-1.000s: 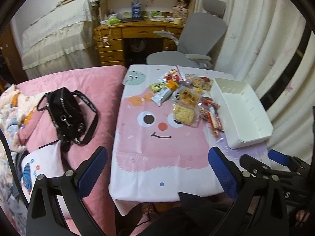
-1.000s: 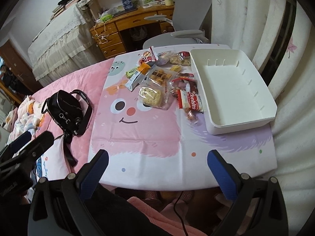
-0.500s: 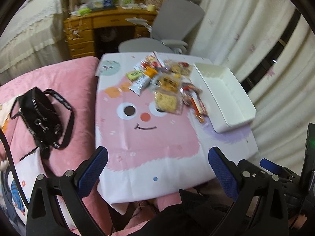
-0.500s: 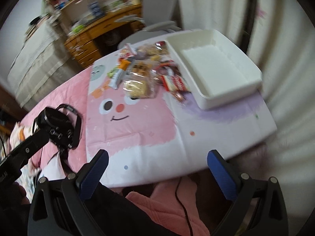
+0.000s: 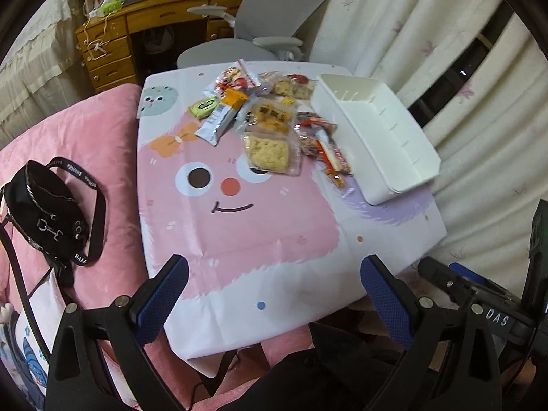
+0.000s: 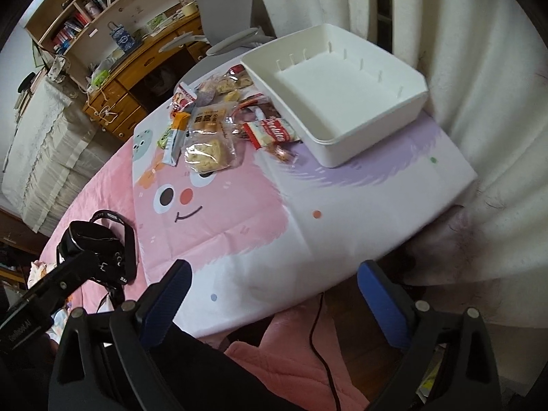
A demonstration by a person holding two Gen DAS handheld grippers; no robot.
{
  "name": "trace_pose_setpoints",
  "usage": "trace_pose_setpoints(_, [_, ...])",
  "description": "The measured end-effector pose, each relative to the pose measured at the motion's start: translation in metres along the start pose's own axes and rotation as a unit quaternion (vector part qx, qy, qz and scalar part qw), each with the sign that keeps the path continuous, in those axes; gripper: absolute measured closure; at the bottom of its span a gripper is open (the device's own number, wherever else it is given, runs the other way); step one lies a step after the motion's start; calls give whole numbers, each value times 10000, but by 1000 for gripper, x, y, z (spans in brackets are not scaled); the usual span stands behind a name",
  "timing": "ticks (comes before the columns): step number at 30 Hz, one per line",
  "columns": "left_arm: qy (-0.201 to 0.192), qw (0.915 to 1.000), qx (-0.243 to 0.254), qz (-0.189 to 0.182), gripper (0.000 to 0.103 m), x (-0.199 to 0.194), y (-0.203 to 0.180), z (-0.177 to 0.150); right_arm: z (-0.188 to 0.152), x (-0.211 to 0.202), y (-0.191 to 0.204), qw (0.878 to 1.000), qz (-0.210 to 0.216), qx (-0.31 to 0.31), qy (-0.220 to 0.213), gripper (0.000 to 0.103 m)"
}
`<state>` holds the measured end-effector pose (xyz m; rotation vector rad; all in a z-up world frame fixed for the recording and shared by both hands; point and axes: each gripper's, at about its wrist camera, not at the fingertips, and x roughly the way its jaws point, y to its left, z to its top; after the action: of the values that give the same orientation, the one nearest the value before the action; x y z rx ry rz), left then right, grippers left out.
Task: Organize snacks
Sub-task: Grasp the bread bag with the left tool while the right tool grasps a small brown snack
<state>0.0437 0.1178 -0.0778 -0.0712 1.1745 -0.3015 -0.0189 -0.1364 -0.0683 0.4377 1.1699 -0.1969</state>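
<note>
Now both views sit closer to the tabletop (image 5: 239, 257) than before. Left tongs (image 5: 274, 286) and right tongs (image 6: 272, 286) gape wide, holding nothing. Snacks (image 5: 270, 120) stay heaped at the far edge, touching the empty white bin (image 6: 342, 102) beside them.

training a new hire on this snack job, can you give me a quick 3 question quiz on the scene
1. True or false: the white bin already holds snacks.
2. What lies on the pink bedding left of the table? A) black bag B) book C) cup
3. Fill in: both the left gripper and the right gripper are ____.

Key: 1 false, it is empty. 2 A, the black bag. 3 open, holding nothing.
</note>
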Motion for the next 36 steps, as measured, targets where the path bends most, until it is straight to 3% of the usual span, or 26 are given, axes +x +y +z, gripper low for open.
trace_pose_setpoints(7, [212,9982,-499,265,4,22,31,34,44,40,15,9996,193,-123,191,10])
trace_pose_setpoints(13, [360,9962,-489,629,4,64,42,71,73,83,24,9992,154,-326,143,17])
trace_pose_setpoints(20, [645,9963,-338,456,4,126,37,98,70,135,28,9961,-62,-878,42,29])
trace_pose_setpoints(23, [796,9949,-185,589,4,153,28,109,66,150,26,9948,-125,-1013,-36,31])
trace_pose_setpoints(27, [980,9939,-206,452,4,184,19,117,62,165,25,9907,-349,-1249,-403,32])
trace_pose_setpoints(36, [1149,9910,17,681,4,232,1,135,65,195,16,9855,-500,-1306,-956,32])
